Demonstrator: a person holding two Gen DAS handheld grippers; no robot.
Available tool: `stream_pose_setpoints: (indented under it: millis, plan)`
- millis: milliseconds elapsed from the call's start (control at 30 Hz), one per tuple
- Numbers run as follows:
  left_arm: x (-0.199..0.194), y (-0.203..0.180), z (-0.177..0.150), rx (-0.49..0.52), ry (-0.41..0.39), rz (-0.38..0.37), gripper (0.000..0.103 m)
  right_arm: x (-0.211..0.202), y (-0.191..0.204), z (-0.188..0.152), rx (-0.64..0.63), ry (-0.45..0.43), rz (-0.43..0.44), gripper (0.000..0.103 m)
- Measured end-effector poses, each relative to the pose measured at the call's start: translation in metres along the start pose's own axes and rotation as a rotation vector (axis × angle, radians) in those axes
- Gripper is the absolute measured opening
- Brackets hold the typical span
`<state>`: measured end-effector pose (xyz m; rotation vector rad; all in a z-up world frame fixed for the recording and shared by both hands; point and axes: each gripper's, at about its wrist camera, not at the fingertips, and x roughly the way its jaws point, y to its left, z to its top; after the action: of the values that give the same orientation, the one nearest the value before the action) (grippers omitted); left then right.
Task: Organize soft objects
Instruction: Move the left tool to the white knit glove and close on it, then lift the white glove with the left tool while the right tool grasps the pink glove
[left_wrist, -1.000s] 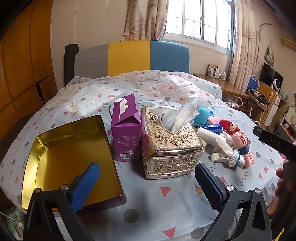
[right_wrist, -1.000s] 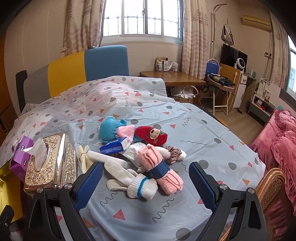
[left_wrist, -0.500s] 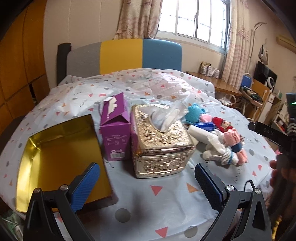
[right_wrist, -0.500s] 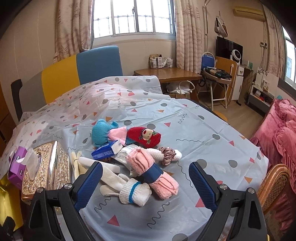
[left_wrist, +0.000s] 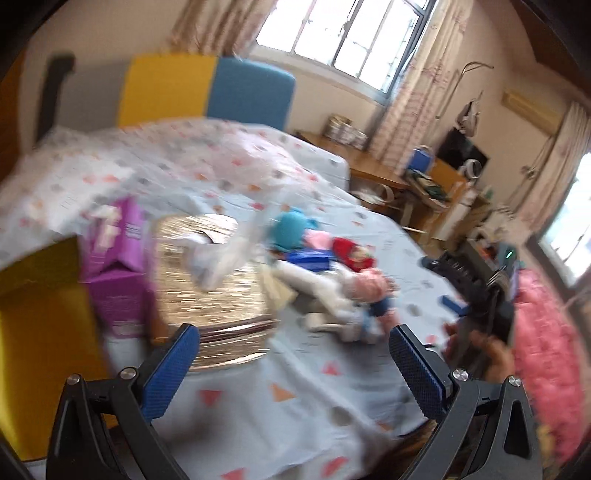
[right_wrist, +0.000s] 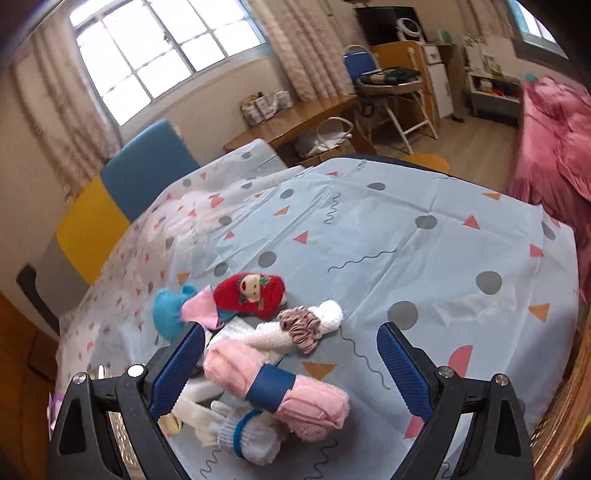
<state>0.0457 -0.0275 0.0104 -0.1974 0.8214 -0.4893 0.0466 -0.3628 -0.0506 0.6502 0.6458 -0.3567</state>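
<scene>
Room: a bedroom is showing, with a window (right_wrist: 155, 55), curtains and a wooden desk (right_wrist: 295, 122) behind a table under a pale blue patterned tablecloth (right_wrist: 424, 266).
Soft pile: socks and plush bits are lying heaped near the table's front edge — a pink rolled sock pair (right_wrist: 280, 387) with a blue band, a white sock (right_wrist: 243, 435), a red plush piece (right_wrist: 251, 295), a teal plush piece (right_wrist: 166, 310).
Right gripper: the right gripper (right_wrist: 291, 369) is hovering just over the pink roll, jaws spread wide, gripping nothing.
Left gripper: the left gripper (left_wrist: 295, 365) is also gaping and empty, aimed between the gold tissue box (left_wrist: 210, 288) and the pile; this view is blurring badly.
Containers: a yellow tin tray (left_wrist: 40, 332) is sitting left of a purple carton (left_wrist: 118, 266), touching or just beside it, well apart from the socks.
Risk: the fingers are straddling several tangled items, so a closing pinch could be snagging the white sock along with the pink roll, or dragging the tablecloth.
Risk two: the pile is lying near the edge; a nudge could be tipping pieces off.
</scene>
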Motion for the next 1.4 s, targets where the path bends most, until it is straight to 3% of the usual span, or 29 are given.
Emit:
stream_pose_setpoints:
  millis: [133,300,433,467,733,933,967,1067,1167,1300,1400]
  plan:
    - [0.021,-0.019,0.021,-0.001,0.052,-0.06,0.103,-0.002,-0.003,0.001,0.026,-0.003,0.03,0.096]
    - [0.057,-0.055,0.031,0.085,0.128,-0.034,0.103,-0.01,-0.012,0.003,0.083,-0.043,0.051,0.096]
    - [0.101,-0.069,0.025,0.127,0.2,-0.016,0.101,-0.013,-0.025,0.005,0.155,-0.06,0.075,0.096]
    - [0.112,-0.07,0.022,0.127,0.225,-0.013,0.096,-0.013,-0.027,0.006,0.166,-0.06,0.086,0.096]
    - [0.183,-0.083,-0.002,0.139,0.357,0.004,0.086,-0.01,-0.027,0.005,0.169,-0.037,0.116,0.096]
    - [0.218,-0.085,-0.009,0.106,0.344,0.034,0.085,-0.006,-0.022,0.003,0.151,-0.015,0.129,0.096]
    - [0.222,-0.086,-0.011,0.11,0.346,0.041,0.085,-0.005,-0.021,0.003,0.145,-0.009,0.13,0.096]
    - [0.226,-0.084,-0.023,0.163,0.381,-0.003,0.058,-0.003,-0.018,0.002,0.133,0.003,0.134,0.096]
    - [0.209,-0.083,-0.03,0.228,0.368,-0.051,0.045,0.0,-0.017,0.001,0.127,0.021,0.129,0.096]
    - [0.182,-0.068,-0.045,0.282,0.389,-0.116,0.043,0.005,-0.014,0.0,0.112,0.049,0.105,0.096]
    - [0.166,-0.056,-0.055,0.31,0.412,-0.136,0.043,0.018,-0.008,-0.003,0.071,0.129,0.067,0.096]
